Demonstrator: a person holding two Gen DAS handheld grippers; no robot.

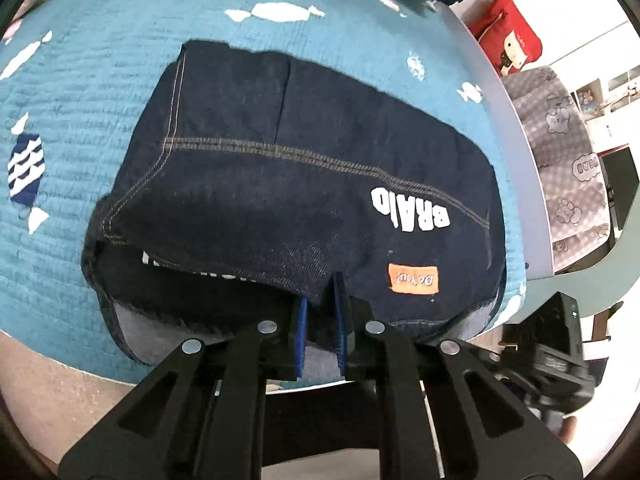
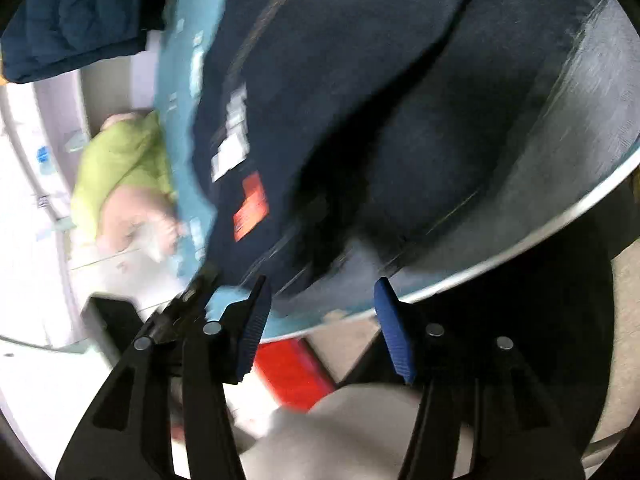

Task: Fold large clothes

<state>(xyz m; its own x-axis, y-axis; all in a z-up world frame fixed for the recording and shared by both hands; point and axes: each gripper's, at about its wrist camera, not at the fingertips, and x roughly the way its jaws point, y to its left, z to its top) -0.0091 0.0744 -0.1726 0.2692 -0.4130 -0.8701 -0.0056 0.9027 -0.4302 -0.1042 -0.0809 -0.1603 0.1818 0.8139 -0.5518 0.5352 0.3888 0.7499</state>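
Dark blue denim jeans (image 1: 280, 184) lie folded on a teal quilt (image 1: 100, 80), with white letters and an orange label (image 1: 414, 278) near the front edge. My left gripper (image 1: 321, 318) is shut on the near edge of the jeans, and a fold of denim is pinched between its blue pads (image 1: 340, 320). In the blurred right wrist view the same jeans (image 2: 380, 100) fill the upper middle. My right gripper (image 2: 324, 320) stands open at the near edge of the surface, its blue pads (image 2: 394, 332) wide apart with nothing between them.
The quilt covers a table with a pale rim (image 1: 500, 92). Beyond it are a red cushion (image 1: 508, 36) and a grey patterned cover (image 1: 568, 160). Another dark blue garment (image 2: 80, 12), a green cloth (image 2: 124, 160) and a red object (image 2: 292, 372) lie off the table.
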